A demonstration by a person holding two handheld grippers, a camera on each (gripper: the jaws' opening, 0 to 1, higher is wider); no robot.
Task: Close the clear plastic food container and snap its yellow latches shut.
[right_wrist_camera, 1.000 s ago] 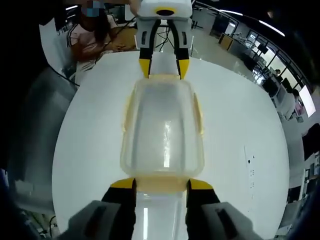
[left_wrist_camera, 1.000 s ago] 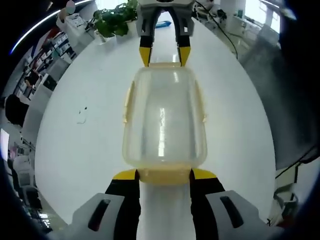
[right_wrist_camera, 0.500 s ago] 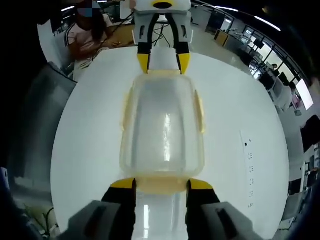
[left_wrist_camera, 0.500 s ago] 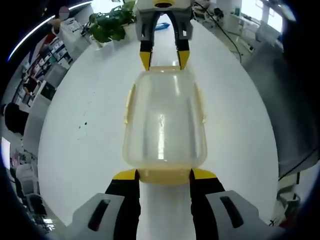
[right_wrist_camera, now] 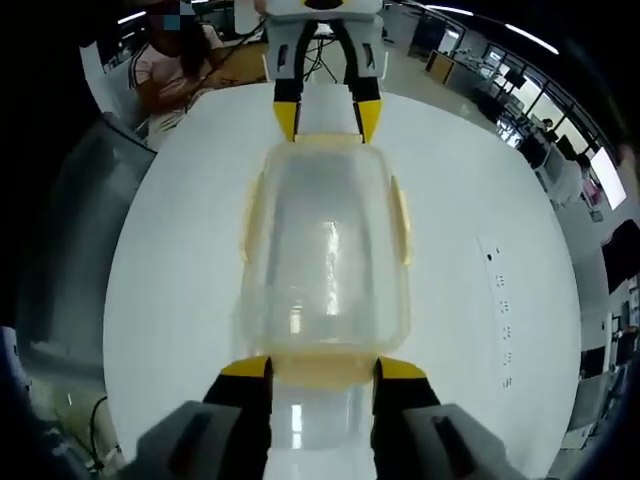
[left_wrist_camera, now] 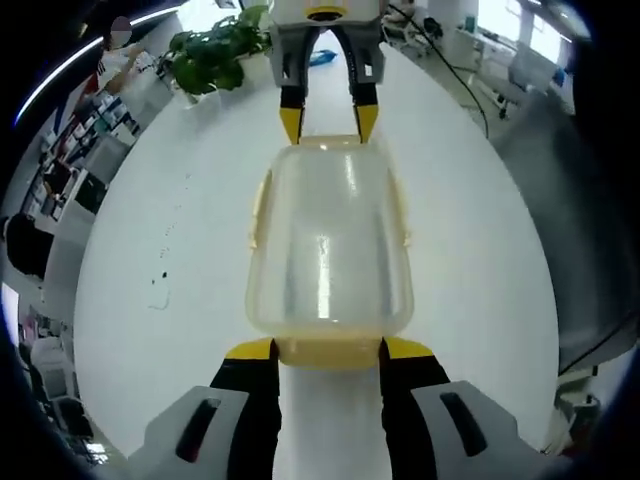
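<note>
In the left gripper view, the left gripper (left_wrist_camera: 327, 349) has its yellow-tipped jaws spread wide, bracketing the near yellow latch (left_wrist_camera: 327, 352) of the clear container (left_wrist_camera: 328, 250), which sits lid-on upon the white tabletop (left_wrist_camera: 170, 250). At the container's far end the right gripper (left_wrist_camera: 327, 118) likewise stands with jaws apart beside the far latch; whether either pinches is unclear. Beyond, a potted plant (left_wrist_camera: 210, 55) stands far left.
</note>
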